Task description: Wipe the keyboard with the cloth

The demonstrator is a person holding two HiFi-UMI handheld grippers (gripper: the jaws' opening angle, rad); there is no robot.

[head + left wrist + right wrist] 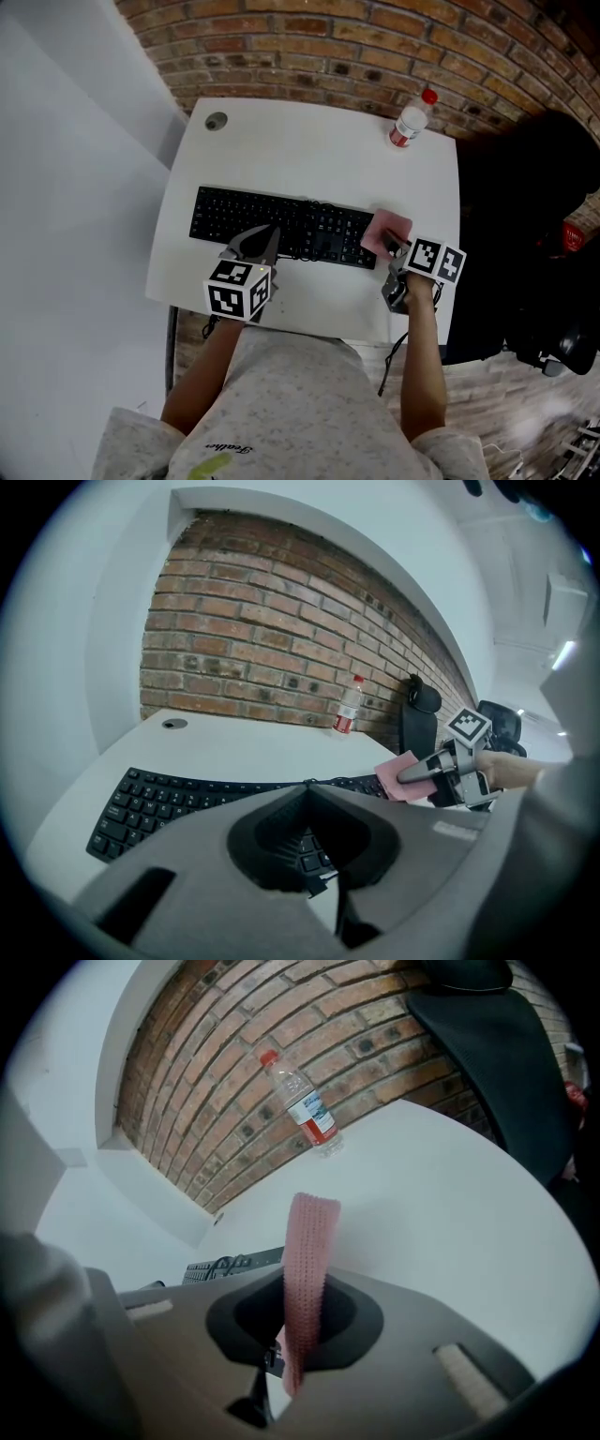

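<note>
**White table** (309,150) is carrying every item. **Black keyboard** (281,225) is lying flat across the table's middle, with its cable bunched at the far edge. It is looking thin and light, so it is probably going to slide on the smooth top unless it is pressed down at its near edge. **Left gripper** (307,791), its jaws together on nothing, is hanging over that near edge, left of centre; whether it is touching cannot be told. **Right gripper** (302,1290) is clamping the cloth at the keyboard's right end. **Water bottle** (410,122) is standing at the far right corner, well apart. **Pink cloth** (309,1241) is looking knitted, soft and light. A folded strip is projecting ahead of the jaws, and gripping one edge this way is leaving a free pad for the keys.
</note>
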